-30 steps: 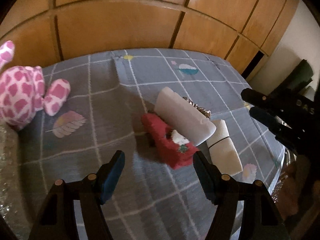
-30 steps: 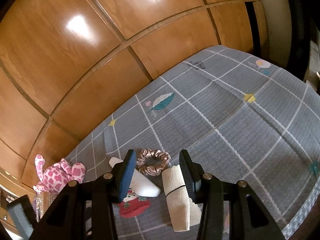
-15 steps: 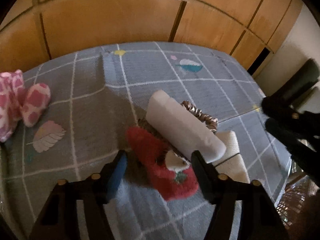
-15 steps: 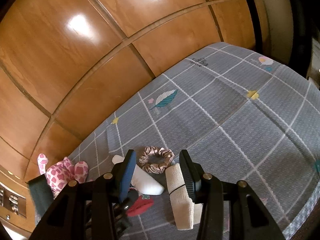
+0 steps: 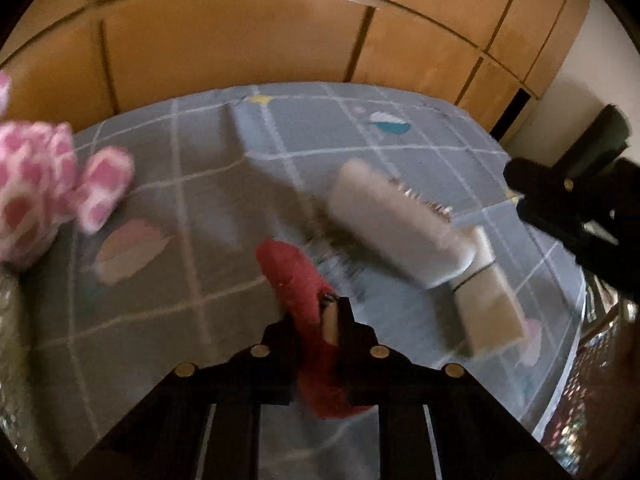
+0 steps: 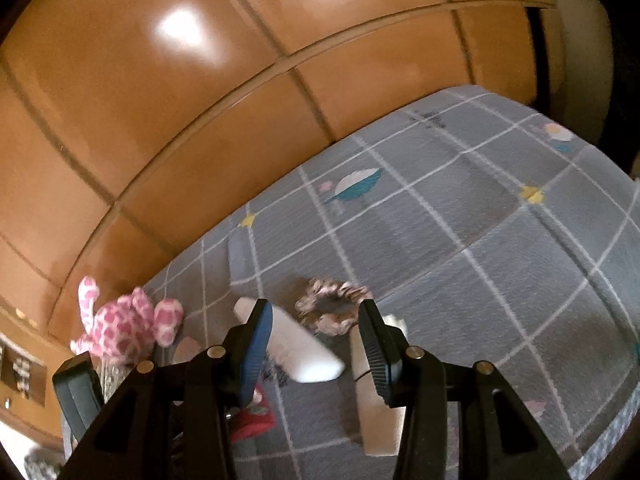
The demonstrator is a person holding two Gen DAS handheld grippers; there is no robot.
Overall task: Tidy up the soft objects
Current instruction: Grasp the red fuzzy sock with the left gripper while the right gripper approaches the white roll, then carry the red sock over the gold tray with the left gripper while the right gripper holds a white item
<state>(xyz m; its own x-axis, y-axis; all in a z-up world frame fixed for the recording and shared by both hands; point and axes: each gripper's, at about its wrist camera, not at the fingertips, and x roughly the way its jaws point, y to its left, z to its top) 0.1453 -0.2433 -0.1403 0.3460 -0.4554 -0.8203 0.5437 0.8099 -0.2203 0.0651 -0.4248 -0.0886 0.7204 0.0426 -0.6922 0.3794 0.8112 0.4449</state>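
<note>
Your left gripper [image 5: 316, 316] is closing its fingers on the red fuzzy sock [image 5: 296, 276], and the sock is already squeezed between them. It lies on the grey checked bed cover [image 5: 180, 208], right in front of you, with one end sticking out past the fingers and the other end bunched under them.

Your right gripper [image 6: 316, 344] hovers above the pile with its fingers partly apart and nothing between them.

Just beside the sock lies the white roll [image 5: 396, 224]. The beige roll [image 5: 488, 304] touches its far end, and the shiny scrunchie [image 6: 332, 308] peeks out behind it. The pink spotted plush toy [image 5: 44, 192] sits well apart, near the edge of the bed.

Here is what could go wrong. The sock is soft and floppy, so if you only pinch the fluff, it may slip out when you lift. The fingers may also nip the bed cover under the sock and pull it up too. The white roll is very close, so a quick sideways pull could knock it or make it roll away. The left view is blurry, so I cannot tell how deep the grip goes.
</note>
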